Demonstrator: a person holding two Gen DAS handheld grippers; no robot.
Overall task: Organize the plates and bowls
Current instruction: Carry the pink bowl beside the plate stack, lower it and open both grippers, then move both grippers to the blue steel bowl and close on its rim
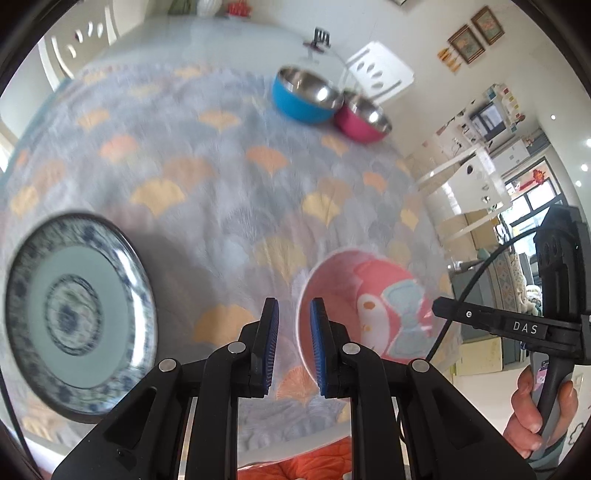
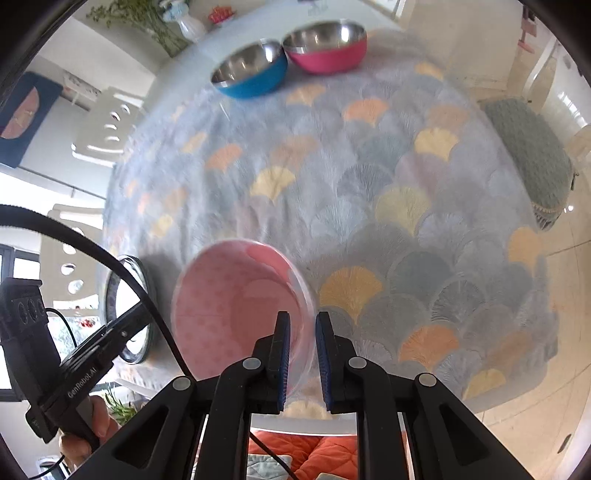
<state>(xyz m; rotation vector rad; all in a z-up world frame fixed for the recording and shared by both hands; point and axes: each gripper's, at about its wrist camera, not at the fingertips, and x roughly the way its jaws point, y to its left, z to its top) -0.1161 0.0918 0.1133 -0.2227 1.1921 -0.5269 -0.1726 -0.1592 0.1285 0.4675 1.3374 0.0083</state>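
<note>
Two grippers work the near table edge: right gripper [image 2: 302, 356] straddles the tilted pink cartoon bowl's [image 2: 236, 310] rim, contact unclear; left gripper [image 1: 293, 347] hangs partly spread, empty, blue-patterned plate [image 1: 74, 317] to its left.

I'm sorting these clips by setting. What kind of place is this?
Most likely a home dining area: a round table under a fan-patterned cloth, white dining chairs around it, framed pictures on the wall, and bowls and a blue-and-white plate laid out.
</note>
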